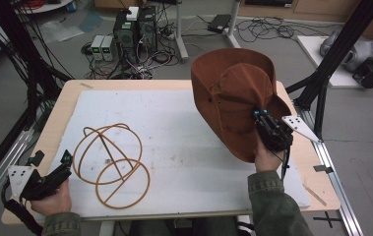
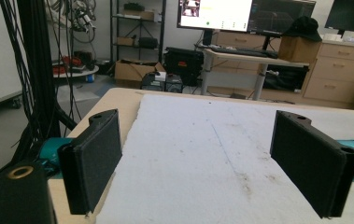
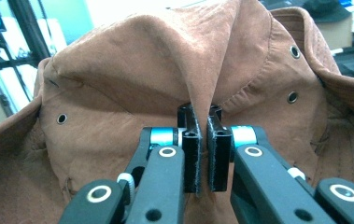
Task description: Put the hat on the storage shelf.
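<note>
A brown brimmed hat (image 1: 233, 96) hangs in the air above the table's right side. My right gripper (image 1: 260, 115) is shut on a fold of its crown. In the right gripper view that fold of the hat (image 3: 174, 70) is pinched between the two closed jaws of the right gripper (image 3: 202, 149). A brown wire hat stand (image 1: 110, 160), made of hoops, rests on the white mat at the left. My left gripper (image 1: 66, 162) lies low at the table's front left corner, just left of the stand. Its pads (image 2: 95, 158) are wide apart with nothing between them.
A white foam mat (image 1: 189, 147) covers most of the wooden table (image 1: 71, 93). Black frame posts (image 1: 344, 44) rise at both sides. Computers and cables (image 1: 135, 34) lie on the floor beyond the far edge. A desk with monitors (image 2: 240, 18) stands farther back.
</note>
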`<state>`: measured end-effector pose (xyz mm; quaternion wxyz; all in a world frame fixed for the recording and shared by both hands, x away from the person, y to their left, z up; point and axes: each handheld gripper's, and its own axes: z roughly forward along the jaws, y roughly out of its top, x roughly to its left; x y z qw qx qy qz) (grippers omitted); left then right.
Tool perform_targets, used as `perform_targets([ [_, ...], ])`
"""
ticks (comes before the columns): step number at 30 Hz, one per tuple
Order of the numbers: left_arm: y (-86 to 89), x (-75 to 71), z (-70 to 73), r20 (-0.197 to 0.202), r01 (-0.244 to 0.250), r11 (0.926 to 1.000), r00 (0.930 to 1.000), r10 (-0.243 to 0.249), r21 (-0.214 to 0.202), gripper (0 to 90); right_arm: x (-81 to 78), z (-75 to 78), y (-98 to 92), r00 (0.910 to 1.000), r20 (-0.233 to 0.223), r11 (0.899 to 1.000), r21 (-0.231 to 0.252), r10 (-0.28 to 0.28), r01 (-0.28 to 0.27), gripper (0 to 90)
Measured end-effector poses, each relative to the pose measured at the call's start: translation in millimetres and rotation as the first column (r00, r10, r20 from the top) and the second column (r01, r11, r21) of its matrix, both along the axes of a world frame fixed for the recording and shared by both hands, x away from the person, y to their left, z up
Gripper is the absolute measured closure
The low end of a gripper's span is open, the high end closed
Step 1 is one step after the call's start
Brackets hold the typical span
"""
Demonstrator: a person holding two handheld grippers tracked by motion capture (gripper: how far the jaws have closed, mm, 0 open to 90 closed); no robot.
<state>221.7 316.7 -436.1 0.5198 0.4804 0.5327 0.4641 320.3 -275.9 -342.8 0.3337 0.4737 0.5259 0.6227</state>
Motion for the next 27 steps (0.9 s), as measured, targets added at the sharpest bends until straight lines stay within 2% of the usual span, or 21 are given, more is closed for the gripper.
perform_targets([
  [2, 0.3, -0.1, 0.0, 0.000, 0.002, 1.0000, 1.0000, -0.002, -0.002, 16.9, -0.6, 5.4, 4.3, 0.9999, 0.016, 1.000, -0.017, 0.000, 0.000, 87.6],
  [5, 0.8, 0.2, -0.3, -0.001, 0.000, 1.0000, 1.0000, 0.000, -0.003, 16.9, -1.0, 10.9, 8.4, 0.9998, 0.018, 1.000, -0.001, 0.012, -0.012, 87.6],
  [6, 1.0, 0.3, -0.3, -0.002, 0.001, 1.0000, 1.0000, -0.001, -0.004, 16.9, -0.8, 15.2, 10.4, 0.9994, 0.027, 1.000, -0.014, 0.020, -0.020, 87.5],
  [9, 1.1, 0.3, -0.3, 0.001, 0.001, 1.0000, 1.0000, -0.001, -0.009, 16.9, -0.5, 28.2, 17.2, 0.9982, 0.048, 0.999, -0.004, 0.037, -0.037, 87.5],
  [10, 1.2, 0.2, -0.4, 0.001, 0.001, 1.0000, 1.0000, -0.001, -0.010, 16.9, -0.2, 38.2, 21.8, 0.9967, 0.063, 0.999, 0.001, 0.051, -0.051, 87.5],
  [12, 1.9, 0.0, -0.3, -0.002, 0.003, 1.0000, 1.0000, -0.003, -0.008, 16.9, -0.2, 43.3, 24.7, 0.9958, 0.070, 0.998, 0.003, 0.059, -0.059, 87.5],
  [13, 2.0, 0.0, -0.4, -0.001, 0.003, 1.0000, 1.0000, -0.003, -0.009, 16.9, -0.2, 53.4, 30.3, 0.9936, 0.082, 0.997, 0.007, 0.078, -0.079, 87.5],
  [14, 1.9, -0.1, -0.5, 0.001, 0.001, 0.9999, 1.0000, -0.001, -0.013, 16.9, -0.2, 53.4, 30.3, 0.9936, 0.082, 0.997, 0.007, 0.078, -0.079, 87.5],
  [18, 3.8, -0.8, -0.7, -0.001, 0.001, 0.9998, 1.0000, -0.001, -0.017, 16.9, -0.3, 71.6, 43.1, 0.9868, 0.105, 0.992, 0.027, 0.123, -0.127, 87.5],
  [19, 4.1, -0.9, -0.8, -0.001, 0.000, 0.9998, 1.0000, 0.000, -0.020, 16.9, -1.0, 79.2, 50.1, 0.9818, 0.115, 0.987, 0.031, 0.151, -0.156, 87.5],
  [21, 5.3, -1.3, -1.1, -0.001, -0.003, 0.9998, 1.0000, 0.003, -0.021, 16.9, -1.8, 82.4, 54.1, 0.9800, 0.117, 0.985, 0.037, 0.161, -0.166, 87.5],
  [22, 5.8, -1.5, -1.1, 0.000, -0.004, 0.9997, 1.0000, 0.004, -0.023, 16.9, -3.1, 88.6, 62.1, 0.9738, 0.124, 0.979, 0.042, 0.191, -0.197, 87.4],
  [24, 6.5, -1.8, -1.4, 0.001, -0.006, 0.9996, 1.0000, 0.006, -0.028, 17.0, -3.8, 90.2, 65.0, 0.9720, 0.124, 0.978, 0.043, 0.199, -0.206, 87.4],
  [27, 7.9, -2.7, -1.4, -0.001, -0.009, 0.9995, 1.0000, 0.009, -0.029, 17.0, -7.2, 96.0, 77.4, 0.9606, 0.138, 0.968, 0.041, 0.241, -0.249, 87.4],
])
